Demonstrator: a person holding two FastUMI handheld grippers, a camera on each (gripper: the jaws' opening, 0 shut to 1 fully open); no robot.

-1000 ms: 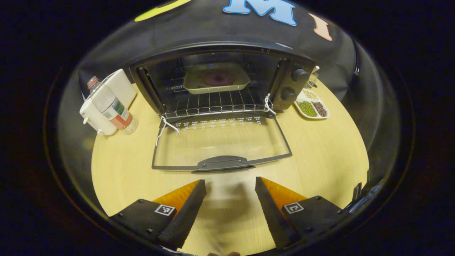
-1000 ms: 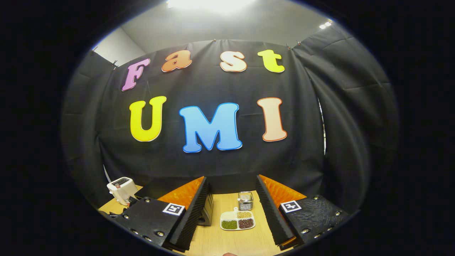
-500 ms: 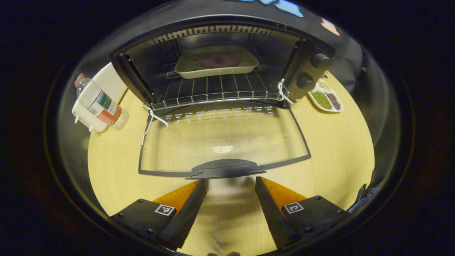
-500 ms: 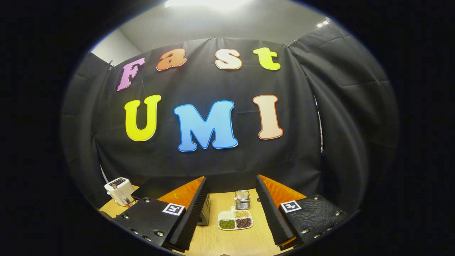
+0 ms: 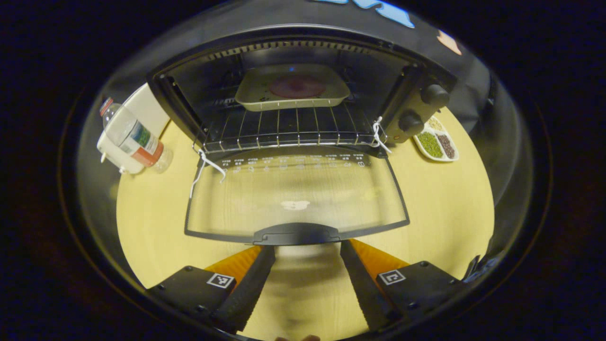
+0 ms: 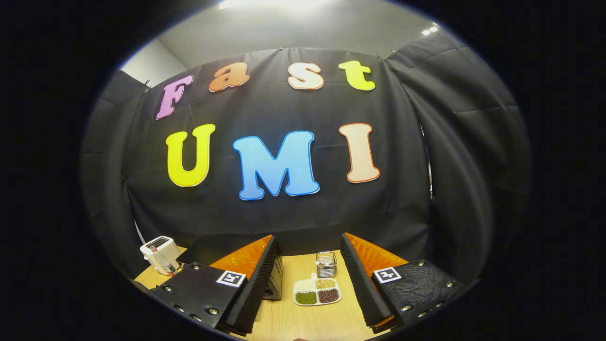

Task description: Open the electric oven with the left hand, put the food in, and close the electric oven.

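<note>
The black electric oven point(image 5: 407, 80) stands open on the wooden table, its glass door point(image 5: 296, 194) folded flat toward me. Inside, a pale tray point(image 5: 258, 92) with a round dark-red piece of food point(image 5: 297, 86) rests on the wire rack point(image 5: 289, 132). My left gripper point(image 5: 307, 251) is open, its fingertips flanking the door's black handle point(image 5: 296, 234) from just below, and I cannot tell whether they touch it. My right gripper point(image 6: 307, 244) is open and empty, held high and facing the booth wall; a corner of the oven point(image 6: 277, 279) shows behind its left finger.
A plastic water bottle point(image 5: 135, 139) leans against a white appliance point(image 5: 142, 113) left of the oven. That white appliance point(image 6: 161, 253) also stands at the table's left. A white divided dish of beans point(image 5: 435, 144) lies right of the oven. The same dish point(image 6: 316, 292) sits before a small glass jar point(image 6: 326, 264).
My left gripper has moved forward and down to the door handle, so the oven looms larger. The right gripper has barely shifted.
</note>
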